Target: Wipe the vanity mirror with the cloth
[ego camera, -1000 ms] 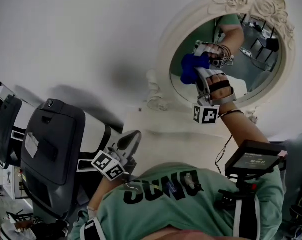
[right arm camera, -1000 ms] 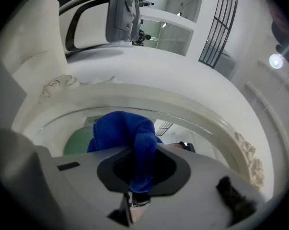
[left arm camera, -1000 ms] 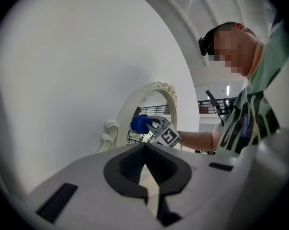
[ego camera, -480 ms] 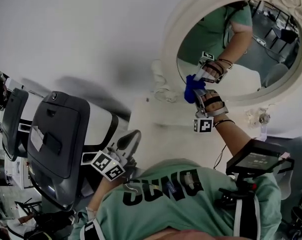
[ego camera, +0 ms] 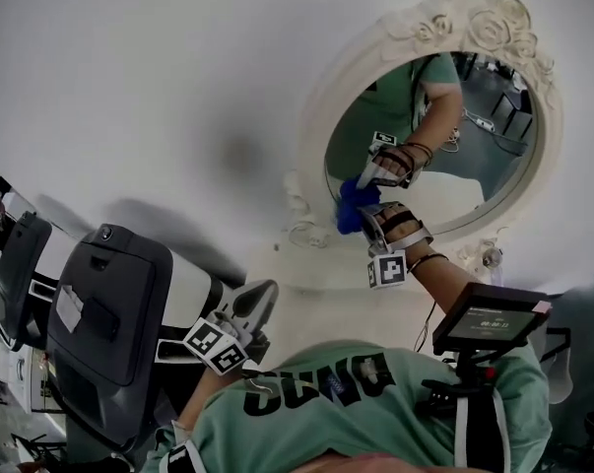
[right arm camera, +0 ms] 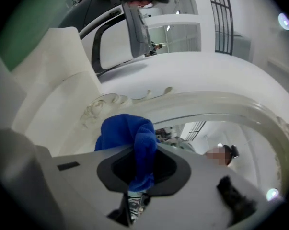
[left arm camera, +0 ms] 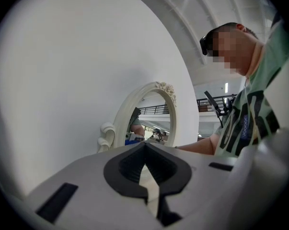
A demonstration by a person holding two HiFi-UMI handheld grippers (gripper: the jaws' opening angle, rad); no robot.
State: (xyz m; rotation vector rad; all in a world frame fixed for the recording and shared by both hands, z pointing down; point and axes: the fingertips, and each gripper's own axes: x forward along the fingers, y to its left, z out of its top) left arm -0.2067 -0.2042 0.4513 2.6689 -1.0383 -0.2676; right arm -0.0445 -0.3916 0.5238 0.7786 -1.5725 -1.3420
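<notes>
Both tongs are clenched: right tongs [ego camera: 362,215] hold the cloth [ego camera: 350,208] at the vanity mirror's [ego camera: 494,136] lower-left edge, seemingly mid-wipe, left tongs [ego camera: 261,296] idle and empty; next, sweep across the glass.

mirror [ego camera: 479,156]: oval, ornate white frame, upright, far right | cloth [ego camera: 352,208]: blue, bunched, I hold it in right gripper [ego camera: 365,217], against glass, lower left rim

Site: large indoor hall, one corner dressed as a bedroom. Evidence: ornate mirror [ego camera: 479,23] just past right fingers [right arm camera: 72,176], on white vanity [ego camera: 311,289] against bare wall [ego camera: 159,77]. Far beyond left fingers [left arm camera: 77,176]: railing [left arm camera: 209,103], high lit ceiling [left arm camera: 197,13].
</notes>
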